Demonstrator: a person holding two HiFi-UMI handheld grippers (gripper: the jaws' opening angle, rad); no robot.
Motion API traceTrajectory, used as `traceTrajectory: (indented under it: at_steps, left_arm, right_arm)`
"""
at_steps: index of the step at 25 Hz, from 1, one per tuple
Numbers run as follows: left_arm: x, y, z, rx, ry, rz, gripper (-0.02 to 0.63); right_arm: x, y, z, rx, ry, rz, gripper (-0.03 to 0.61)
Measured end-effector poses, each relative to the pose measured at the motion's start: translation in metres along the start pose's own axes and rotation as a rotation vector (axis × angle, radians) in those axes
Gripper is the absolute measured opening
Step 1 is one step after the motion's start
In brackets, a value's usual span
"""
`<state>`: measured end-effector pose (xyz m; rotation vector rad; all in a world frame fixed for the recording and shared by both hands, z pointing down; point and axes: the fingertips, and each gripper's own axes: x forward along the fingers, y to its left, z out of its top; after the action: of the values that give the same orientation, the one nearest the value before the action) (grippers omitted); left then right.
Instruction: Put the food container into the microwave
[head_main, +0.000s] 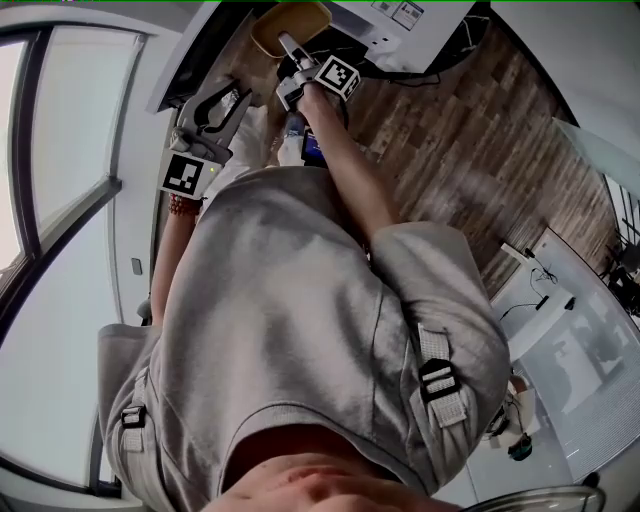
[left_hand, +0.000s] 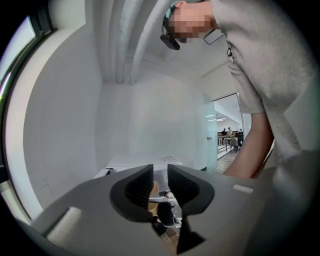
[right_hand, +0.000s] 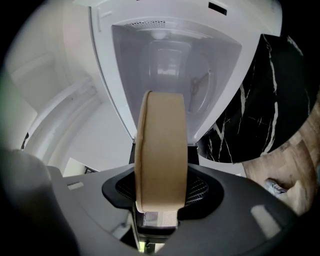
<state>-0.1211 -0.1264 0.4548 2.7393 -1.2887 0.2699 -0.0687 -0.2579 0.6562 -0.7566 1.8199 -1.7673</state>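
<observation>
The right hand-held gripper is clamped on the food container, a shallow tan tub seen edge-on in its own view, both ribbed pads pressed flat against its sides. From that angle I cannot tell what, if anything, is in it. Straight beyond it stands the microwave with its white-framed cavity open and pale inside. The container is held out in front of the opening, not inside it. To the right of the microwave in that view runs the black, white-veined table.

In the head view the container sits at the top centre of the frame, held out at the end of the person's bare forearm by the right gripper, with the microwave's white body just to its right.

The left hand-held gripper is at the upper left, away from the container. Its jaws stand slightly apart with nothing between the pads.
</observation>
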Motion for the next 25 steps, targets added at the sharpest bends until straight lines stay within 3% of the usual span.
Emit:
traceTrajectory:
  at_steps: [25]
  left_arm:
    - [-0.027,0.050,-0.017,-0.031,0.094,0.046,0.067]
  right_arm:
    - [0.031,-0.009,0.091,-0.077,-0.498,0.008,0.209]
